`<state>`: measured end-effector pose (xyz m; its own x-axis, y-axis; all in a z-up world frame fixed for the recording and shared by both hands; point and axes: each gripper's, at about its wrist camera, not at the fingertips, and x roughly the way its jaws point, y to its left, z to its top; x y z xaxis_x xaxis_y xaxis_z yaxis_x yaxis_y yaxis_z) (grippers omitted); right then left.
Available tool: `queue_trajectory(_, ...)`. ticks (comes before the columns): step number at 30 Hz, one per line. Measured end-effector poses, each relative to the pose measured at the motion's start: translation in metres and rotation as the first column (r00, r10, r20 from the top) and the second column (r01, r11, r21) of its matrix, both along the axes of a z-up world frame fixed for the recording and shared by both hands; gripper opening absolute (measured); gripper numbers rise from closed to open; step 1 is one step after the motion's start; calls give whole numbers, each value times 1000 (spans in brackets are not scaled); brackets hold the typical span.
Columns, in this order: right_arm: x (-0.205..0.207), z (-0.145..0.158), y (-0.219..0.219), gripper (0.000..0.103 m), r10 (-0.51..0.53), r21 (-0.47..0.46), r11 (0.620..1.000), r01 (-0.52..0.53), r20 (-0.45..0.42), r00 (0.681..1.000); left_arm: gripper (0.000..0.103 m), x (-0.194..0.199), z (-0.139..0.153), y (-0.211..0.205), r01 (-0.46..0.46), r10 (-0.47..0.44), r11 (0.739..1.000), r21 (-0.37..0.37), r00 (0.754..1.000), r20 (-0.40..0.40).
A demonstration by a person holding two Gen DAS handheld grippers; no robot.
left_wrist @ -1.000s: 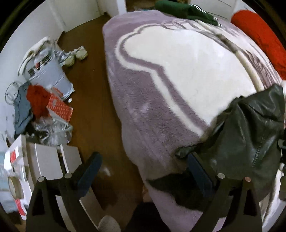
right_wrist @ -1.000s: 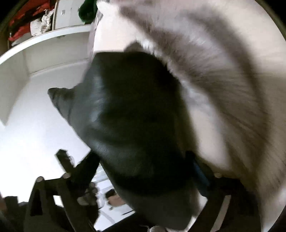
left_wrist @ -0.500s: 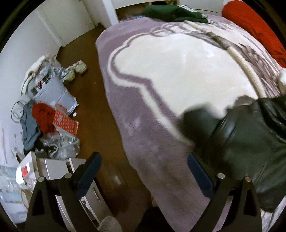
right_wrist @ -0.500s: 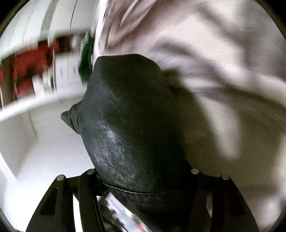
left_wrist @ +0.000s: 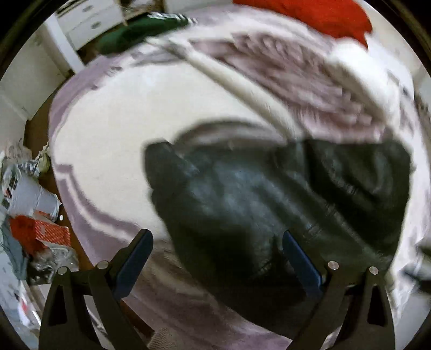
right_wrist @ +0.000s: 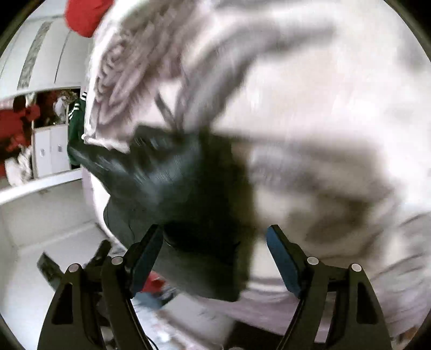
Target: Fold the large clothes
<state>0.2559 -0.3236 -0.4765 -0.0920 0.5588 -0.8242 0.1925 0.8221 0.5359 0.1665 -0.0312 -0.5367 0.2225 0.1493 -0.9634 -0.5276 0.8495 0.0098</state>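
Observation:
A black leather jacket (left_wrist: 269, 204) lies crumpled on the purple and white blanket (left_wrist: 107, 134) of a bed. In the left wrist view it fills the lower middle and right. My left gripper (left_wrist: 216, 251) is open just above the jacket's near edge. In the right wrist view the jacket (right_wrist: 172, 183) lies at the bed's edge, blurred by motion. My right gripper (right_wrist: 214, 250) is open, with the jacket's near part between and below its fingers; it holds nothing.
A red garment (left_wrist: 317, 16) and a green garment (left_wrist: 140, 29) lie at the far end of the bed. Clutter of bags and boxes (left_wrist: 32, 215) sits on the wooden floor at the left. White cabinets (right_wrist: 51, 150) stand beyond the bed.
The right gripper was shut on the jacket and has opened, dropping it on the bed. The left gripper has swung right over the jacket. Both views are blurred by motion.

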Motion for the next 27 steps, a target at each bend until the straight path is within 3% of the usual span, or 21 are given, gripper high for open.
queue_trajectory(2, 25, 29, -3, 81, 64, 5, 998, -65, 78, 995, 98, 3, -17, 1, -19, 18, 1000, -19, 999, -40)
queue_trajectory(6, 54, 65, 25, 81, 242, 82, 964, -252, 119, 963, 100, 2, -31, 7, -43, 41, 998, -40, 998, -51)
queue_trajectory(9, 71, 56, 68, 81, 360, 98, 923, -372, 118, 925, 101, 1, -33, 7, -41, 40, 999, -17, 998, -57)
queue_trajectory(12, 89, 24, 93, 79, 430, -57, 903, -426, 79, 899, 101, 6, -38, 8, -36, 34, 999, -29, 998, -50)
queue_trajectory(14, 99, 4, 97, 72, 425, -133, 900, -414, 62, 903, 101, 8, -41, 10, -34, 32, 999, -38, 999, -41)
queue_trajectory(18, 109, -24, 95, 71, 364, -184, 916, -356, 14, 931, 103, 15, -45, 15, -36, 34, 997, -61, 999, -41)
queue_trajectory(22, 115, -28, 103, 73, 378, -217, 901, -376, -31, 925, 103, 22, -7, 14, 17, -17, 1000, 3, 998, -57)
queue_trajectory(27, 94, 26, 78, 74, 383, -174, 912, -372, 34, 923, 103, 29, 61, -5, 115, -114, 993, 33, 993, -17)
